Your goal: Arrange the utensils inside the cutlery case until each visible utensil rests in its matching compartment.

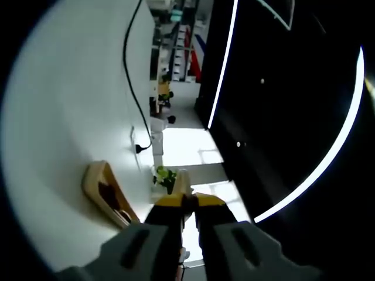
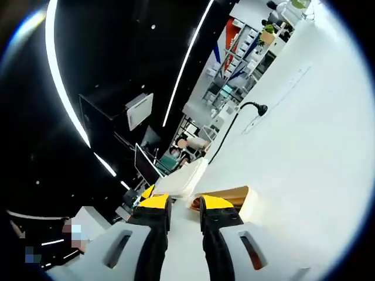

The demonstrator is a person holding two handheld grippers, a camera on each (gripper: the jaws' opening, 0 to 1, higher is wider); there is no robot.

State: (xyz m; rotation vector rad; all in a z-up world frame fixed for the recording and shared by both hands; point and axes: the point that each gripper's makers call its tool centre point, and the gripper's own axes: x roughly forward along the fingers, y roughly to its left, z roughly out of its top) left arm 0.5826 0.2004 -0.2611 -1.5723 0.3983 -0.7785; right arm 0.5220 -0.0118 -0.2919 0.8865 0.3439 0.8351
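Cutlery case (image 1: 105, 196), made of wood, lies on the white surface (image 1: 64, 117) ahead of my left claw (image 1: 188, 202), a little to its left side. In it I see something dark, perhaps utensils, but the picture is too unclear. My left claw is clenched with nothing between its yellow tips. A black cable (image 1: 130, 76) runs over the surface beyond the case. My right claw (image 2: 184, 205) is released and empty, and the case lies just ahead of it.

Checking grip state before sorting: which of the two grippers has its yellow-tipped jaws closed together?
The left gripper: its yellow tips meet in the left gripper view. The right gripper shows a clear gap between its tips, with the wooden cutlery case beyond.
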